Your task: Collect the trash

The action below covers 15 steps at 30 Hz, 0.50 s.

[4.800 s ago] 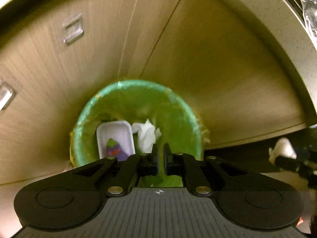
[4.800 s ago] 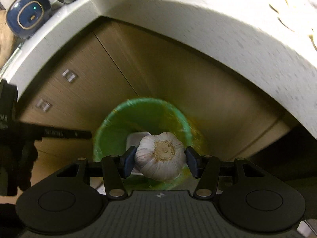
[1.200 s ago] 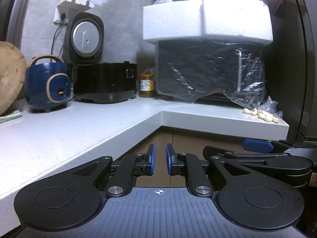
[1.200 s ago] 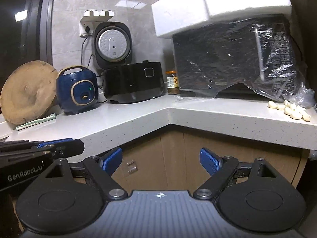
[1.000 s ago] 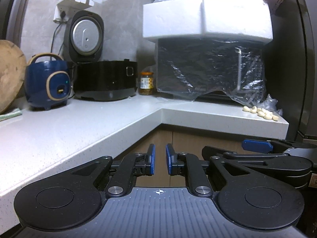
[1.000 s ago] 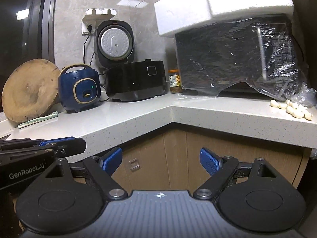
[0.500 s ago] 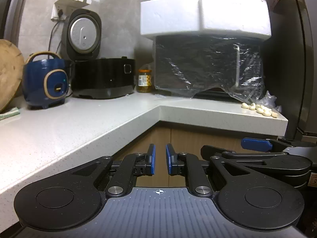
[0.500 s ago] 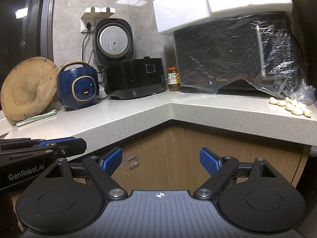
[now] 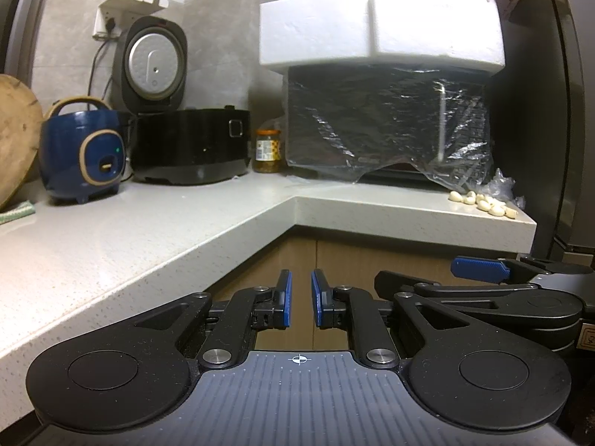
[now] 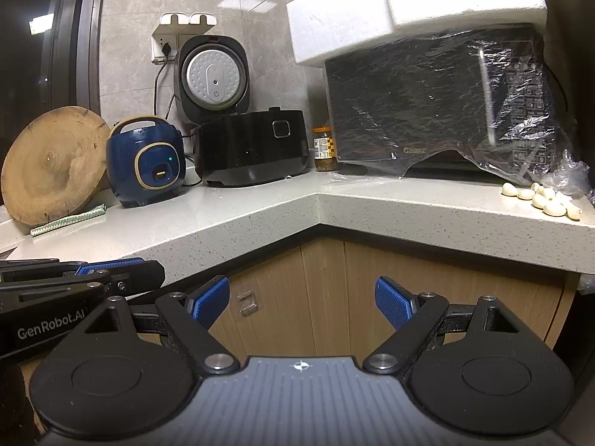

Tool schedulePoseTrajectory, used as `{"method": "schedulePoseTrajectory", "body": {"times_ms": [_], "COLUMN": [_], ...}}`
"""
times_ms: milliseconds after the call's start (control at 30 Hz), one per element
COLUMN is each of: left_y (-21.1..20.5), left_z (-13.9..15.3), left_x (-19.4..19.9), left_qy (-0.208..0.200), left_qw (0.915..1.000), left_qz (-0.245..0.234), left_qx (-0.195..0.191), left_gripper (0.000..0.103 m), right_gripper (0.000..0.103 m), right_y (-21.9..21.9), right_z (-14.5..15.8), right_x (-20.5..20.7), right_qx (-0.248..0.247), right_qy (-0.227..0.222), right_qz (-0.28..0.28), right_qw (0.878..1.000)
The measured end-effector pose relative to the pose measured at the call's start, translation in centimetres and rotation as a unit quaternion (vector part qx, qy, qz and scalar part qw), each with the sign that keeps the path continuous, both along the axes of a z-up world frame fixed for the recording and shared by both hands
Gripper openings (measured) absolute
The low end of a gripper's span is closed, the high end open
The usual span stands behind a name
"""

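Garlic cloves point(image 9: 483, 202) (loose) on countertop point(image 9: 156, 230)

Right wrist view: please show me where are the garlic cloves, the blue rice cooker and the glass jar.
garlic cloves point(image 10: 542, 197): right wrist view, on a clove in the middle of the pile.
blue rice cooker point(image 10: 145, 163): right wrist view, on its front body.
glass jar point(image 10: 324, 148): right wrist view, on its label.

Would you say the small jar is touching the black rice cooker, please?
Apart: the left wrist view shows bare wall and countertop between the small jar and the black rice cooker.
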<state>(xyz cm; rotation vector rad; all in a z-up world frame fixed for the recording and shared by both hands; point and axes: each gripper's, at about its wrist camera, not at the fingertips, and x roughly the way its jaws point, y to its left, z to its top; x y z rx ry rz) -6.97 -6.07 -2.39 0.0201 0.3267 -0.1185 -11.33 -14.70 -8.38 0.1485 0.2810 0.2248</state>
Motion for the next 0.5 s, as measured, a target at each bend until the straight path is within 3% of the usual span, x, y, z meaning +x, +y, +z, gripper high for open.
{"method": "schedulePoseTrajectory", "body": {"times_ms": [500], "left_y": [-0.37], "left_z": [-0.18], "left_x": [-0.22], "left_qy": [0.001], "left_qw": [1.0000], "left_qz": [0.002], "left_qx": [0.000], "left_gripper": [0.015], "right_gripper": [0.087], "right_y": [-0.39], "right_z": [-0.17], "right_x": [-0.14], "right_qx": [-0.001], "right_qy": [-0.003], "right_qz": [0.001], "right_qw": [1.000]}}
